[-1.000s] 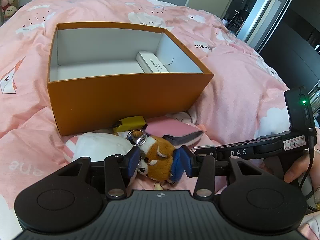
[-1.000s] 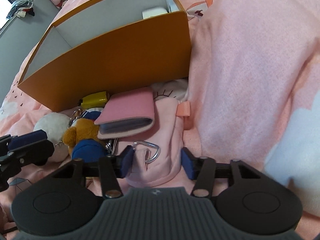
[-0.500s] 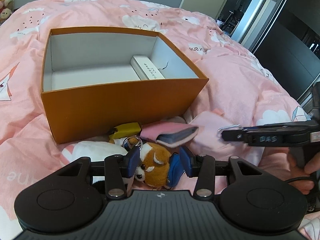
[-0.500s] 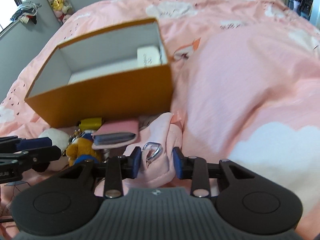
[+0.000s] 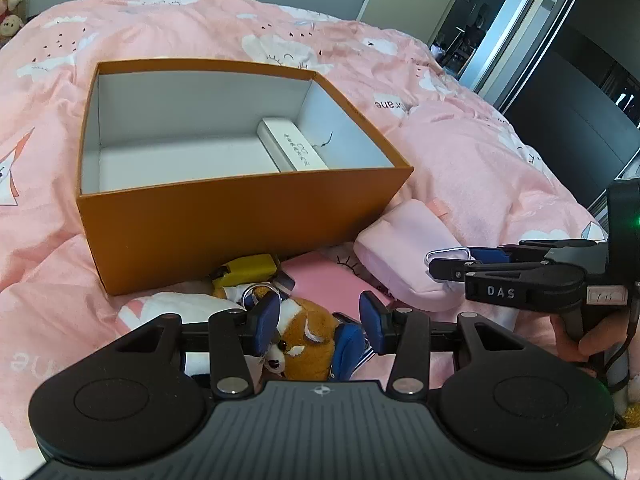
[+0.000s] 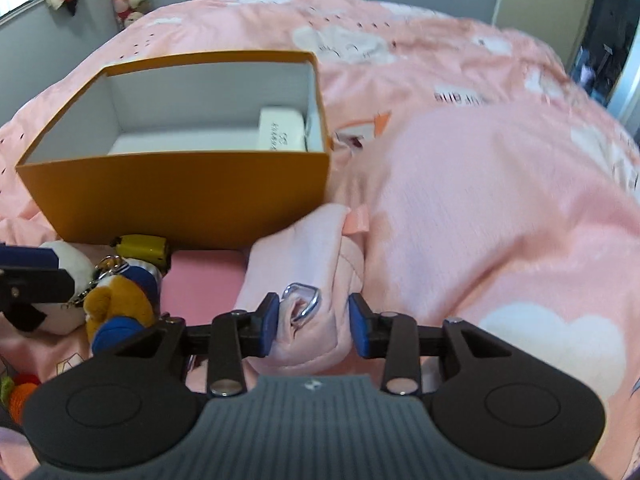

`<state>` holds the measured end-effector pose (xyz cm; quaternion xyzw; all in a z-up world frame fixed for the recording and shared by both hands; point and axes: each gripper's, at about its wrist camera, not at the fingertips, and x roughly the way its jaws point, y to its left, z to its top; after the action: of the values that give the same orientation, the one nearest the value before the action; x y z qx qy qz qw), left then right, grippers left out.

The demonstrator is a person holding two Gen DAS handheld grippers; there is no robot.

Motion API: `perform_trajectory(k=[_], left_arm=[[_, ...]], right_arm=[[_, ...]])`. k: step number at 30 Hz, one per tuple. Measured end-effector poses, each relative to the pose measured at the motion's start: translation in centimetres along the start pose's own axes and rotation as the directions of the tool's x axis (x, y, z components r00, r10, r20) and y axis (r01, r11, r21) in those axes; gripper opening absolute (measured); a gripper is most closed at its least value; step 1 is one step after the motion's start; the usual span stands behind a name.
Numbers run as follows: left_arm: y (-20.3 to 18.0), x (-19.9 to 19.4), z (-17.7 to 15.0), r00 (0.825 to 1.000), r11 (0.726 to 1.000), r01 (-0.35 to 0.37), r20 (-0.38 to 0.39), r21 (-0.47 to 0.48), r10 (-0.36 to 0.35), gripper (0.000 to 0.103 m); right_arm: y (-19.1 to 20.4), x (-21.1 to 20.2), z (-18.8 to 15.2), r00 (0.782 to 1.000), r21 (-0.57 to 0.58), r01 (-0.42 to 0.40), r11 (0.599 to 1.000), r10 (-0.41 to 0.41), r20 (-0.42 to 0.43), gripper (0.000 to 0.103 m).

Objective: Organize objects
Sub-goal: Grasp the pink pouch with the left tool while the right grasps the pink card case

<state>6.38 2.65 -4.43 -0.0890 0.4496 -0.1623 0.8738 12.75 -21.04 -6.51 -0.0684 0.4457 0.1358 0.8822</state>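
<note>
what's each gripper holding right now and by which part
Left gripper straddles the plush fox keychain; contact unclear. Right gripper, jaws opening, has the pink pouch's ring end between them.

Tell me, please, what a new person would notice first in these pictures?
First, the open orange box in the middle of the pink bedspread, with one white case inside on its right. Next, the things heaped in front of it: the brown plush keychain between the left gripper fingers, and the pale pink pouch with its metal clip between the opening right gripper jaws.
</note>
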Motion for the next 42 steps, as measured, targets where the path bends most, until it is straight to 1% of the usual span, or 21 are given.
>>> perform_trajectory(k=[3, 5, 7, 9, 11, 12, 14, 16, 17, 19, 20, 21, 22, 24, 25, 29, 32, 35, 37, 40, 42], left_arm=[[-0.3, 0.4, 0.1, 1.0, 1.0, 0.004, -0.017, 0.017, -0.004, 0.052], [-0.5, 0.4, 0.2, 1.0, 1.0, -0.002, -0.02, 0.031, 0.002, 0.052], [-0.5, 0.5, 0.4, 1.0, 0.999, -0.01, -0.017, 0.038, 0.011, 0.052], [-0.6, 0.6, 0.7, 1.0, 0.999, -0.014, -0.013, 0.042, 0.014, 0.052], [-0.6, 0.7, 0.9, 1.0, 0.999, -0.016, -0.013, 0.044, 0.017, 0.052], [-0.5, 0.8, 1.0, 1.0, 0.999, -0.015, -0.013, 0.045, 0.015, 0.052], [-0.5, 1.0, 1.2, 1.0, 0.999, -0.005, -0.019, 0.045, 0.006, 0.052], [-0.5, 1.2, 1.4, 1.0, 0.999, 0.007, -0.026, 0.042, -0.006, 0.052], [-0.5, 1.4, 1.6, 1.0, 0.999, 0.013, -0.028, 0.041, -0.012, 0.052], [-0.6, 1.7, 1.9, 0.999, 0.999, 0.022, -0.034, 0.041, -0.02, 0.052], [-0.7, 1.9, 2.1, 0.999, 0.999, 0.024, -0.039, 0.042, -0.023, 0.052], [-0.8, 2.1, 2.3, 0.999, 0.999, 0.028, -0.043, 0.044, -0.026, 0.052], [-1.1, 2.3, 2.4, 0.998, 0.998, 0.033, -0.046, 0.048, -0.031, 0.052], [-1.6, 2.7, 2.8, 0.997, 0.997, 0.05, -0.054, 0.058, -0.046, 0.052], [-2.0, 2.9, 2.9, 0.997, 0.996, 0.061, -0.057, 0.061, -0.057, 0.052], [-3.2, 3.4, 3.4, 0.995, 0.994, 0.084, -0.061, 0.075, -0.08, 0.052], [-3.8, 3.2, 3.5, 0.996, 0.994, 0.074, -0.049, 0.082, -0.07, 0.052], [-3.8, 2.8, 3.7, 0.998, 0.996, 0.057, -0.032, 0.062, -0.055, 0.052], [-3.6, 2.8, 3.9, 0.998, 0.998, 0.052, -0.032, 0.041, -0.05, 0.052], [-3.2, 3.1, 4.2, 0.999, 0.999, 0.036, -0.041, 0.003, -0.036, 0.052], [-2.9, 3.4, 4.4, 0.998, 0.999, 0.033, -0.052, -0.039, -0.035, 0.052]], right_arm=[[0.0, -0.3, 0.0, 1.0, -0.001, 0.016, 1.0, -0.016, 0.012, 0.052], [1.0, -0.8, -0.1, 0.998, -0.052, 0.047, 0.998, -0.044, 0.041, 0.053], [2.2, -1.4, -0.4, 0.995, -0.121, 0.076, 0.99, -0.068, 0.071, 0.057], [3.3, -1.6, -0.6, 0.991, -0.183, 0.105, 0.977, -0.088, 0.096, 0.057], [3.7, -1.5, -0.5, 0.992, -0.209, 0.101, 0.973, -0.082, 0.098, 0.056], [3.5, -1.4, -0.4, 0.993, -0.201, 0.089, 0.976, -0.072, 0.09, 0.056], [2.2, -1.1, 0.2, 0.998, -0.128, 0.043, 0.991, -0.036, 0.057, 0.056], [0.0, -0.7, 0.9, 0.999, -0.002, -0.03, 1.0, 0.03, 0.015, 0.043], [-1.1, -0.4, 1.1, 0.997, 0.069, -0.071, 0.995, 0.071, 0.001, 0.042], [-3.5, -0.2, 1.5, 0.989, 0.219, -0.143, 0.965, 0.148, -0.004, 0.038], [-4.4, -0.3, 1.6, 0.986, 0.271, -0.162, 0.949, 0.167, 0.005, 0.036], [-5.2, -0.4, 1.6, 0.987, 0.306, -0.158, 0.939, 0.161, 0.015, 0.029], [-5.7, -0.5, 1.6, 0.991, 0.319, -0.135, 0.938, 0.134, 0.023, 0.021], [-6.2, -0.4, 1.5, 0.997, 0.306, -0.073, 0.949, 0.07, 0.018, 0.015], [-6.3, -0.1, 1.3, 0.998, 0.299, -0.06, 0.952, 0.061, 0.005, 0.013], [-5.5, 1.5, 0.4, 0.995, 0.282, -0.077, 0.956, 0.09, -0.034, 0.009], [-4.9, 1.9, 0.0, 0.987, 0.274, -0.143, 0.951, 0.157, -0.031, 0.007], [-4.1, 1.9, 0.0, 0.959, 0.284, -0.267, 0.921, 0.282, -0.011, 0.007], [-3.3, 2.4, -0.1, 0.941, 0.273, -0.317, 0.908, 0.337, -0.027, 0.007], [-2.3, 2.8, -0.1, 0.932, 0.258, -0.34, 0.904, 0.36, -0.036, 0.007], [-2.6, 2.7, -0.1, 0.929, 0.271, -0.351, 0.896, 0.37, -0.021, 0.007]])
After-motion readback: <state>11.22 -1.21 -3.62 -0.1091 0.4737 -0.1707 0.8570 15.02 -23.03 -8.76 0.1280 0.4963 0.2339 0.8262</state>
